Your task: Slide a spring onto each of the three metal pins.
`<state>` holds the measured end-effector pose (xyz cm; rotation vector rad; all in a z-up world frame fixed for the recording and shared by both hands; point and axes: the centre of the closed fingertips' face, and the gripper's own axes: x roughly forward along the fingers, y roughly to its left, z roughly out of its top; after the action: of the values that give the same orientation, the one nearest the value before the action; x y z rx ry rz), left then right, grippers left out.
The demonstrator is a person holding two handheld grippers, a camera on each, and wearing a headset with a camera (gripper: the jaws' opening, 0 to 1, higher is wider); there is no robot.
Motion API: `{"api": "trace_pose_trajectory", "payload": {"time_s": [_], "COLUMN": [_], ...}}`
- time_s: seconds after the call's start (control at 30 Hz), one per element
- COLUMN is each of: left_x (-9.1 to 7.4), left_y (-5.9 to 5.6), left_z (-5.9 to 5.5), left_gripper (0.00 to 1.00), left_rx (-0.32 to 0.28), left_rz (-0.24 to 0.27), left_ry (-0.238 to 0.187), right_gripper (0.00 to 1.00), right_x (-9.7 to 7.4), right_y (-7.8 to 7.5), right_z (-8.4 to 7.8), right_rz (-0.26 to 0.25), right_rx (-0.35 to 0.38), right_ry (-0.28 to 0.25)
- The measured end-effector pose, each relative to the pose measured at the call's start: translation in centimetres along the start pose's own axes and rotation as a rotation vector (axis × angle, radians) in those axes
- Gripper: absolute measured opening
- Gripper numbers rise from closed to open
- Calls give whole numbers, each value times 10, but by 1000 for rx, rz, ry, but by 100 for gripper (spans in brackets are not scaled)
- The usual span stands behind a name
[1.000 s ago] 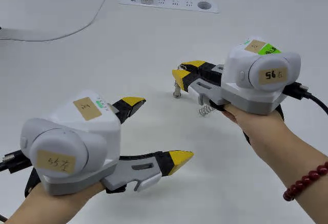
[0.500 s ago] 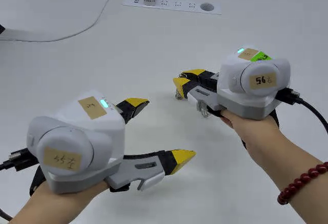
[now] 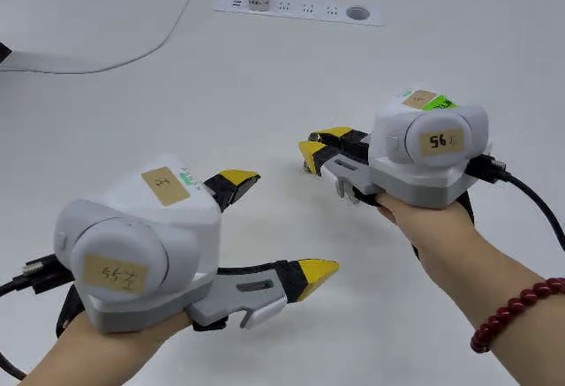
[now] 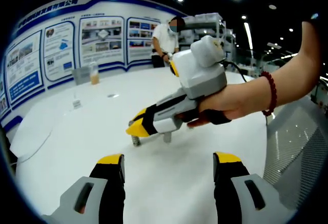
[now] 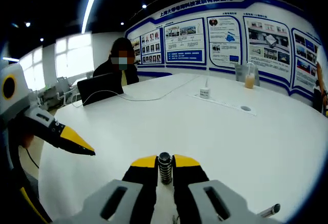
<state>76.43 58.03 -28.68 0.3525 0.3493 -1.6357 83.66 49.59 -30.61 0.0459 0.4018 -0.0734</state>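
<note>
My right gripper (image 3: 318,145) is shut on a small coil spring (image 5: 164,167), which stands upright between its yellow tips. Directly under those tips a short metal pin (image 3: 308,167) stands on the white table; the left gripper view has the same pin (image 4: 136,141) below the right gripper (image 4: 137,128). Whether the spring touches the pin I cannot tell. Another metal pin (image 5: 269,211) lies on the table at the lower right of the right gripper view. My left gripper (image 3: 275,224) hovers open near me with nothing between its jaws, seen too as the left gripper (image 4: 169,162).
A white power strip (image 3: 296,6) with a plugged-in cable lies at the table's far edge. One person sits behind a laptop (image 5: 102,88) across the table, another stands (image 4: 166,39) beyond it. A cup of orange drink (image 5: 249,80) stands far off.
My right gripper has come down and slightly nearer, bringing its tips right over the pin. The loose spring that lay beside it is now hidden under the gripper. The left gripper has barely moved.
</note>
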Motion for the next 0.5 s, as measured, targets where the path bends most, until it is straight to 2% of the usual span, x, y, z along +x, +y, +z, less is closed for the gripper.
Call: {"api": "trace_pose_trajectory", "payload": {"time_s": [0.27,0.37,0.5], "left_x": [-1,-2,-2], "left_y": [1,1,2], "left_z": [0,0,0], "left_gripper": [71,71,71], "left_rx": [-2,1,2], "left_rz": [4,6,8], "left_ry": [-3,0,0], "right_gripper": [14,18,20], "right_x": [0,-2,-7], "right_y": [1,1,2], "right_z": [-1,2,7], "right_rz": [3,7,15], "right_rx": [21,28,28], "right_ry": [8,3,-7]}}
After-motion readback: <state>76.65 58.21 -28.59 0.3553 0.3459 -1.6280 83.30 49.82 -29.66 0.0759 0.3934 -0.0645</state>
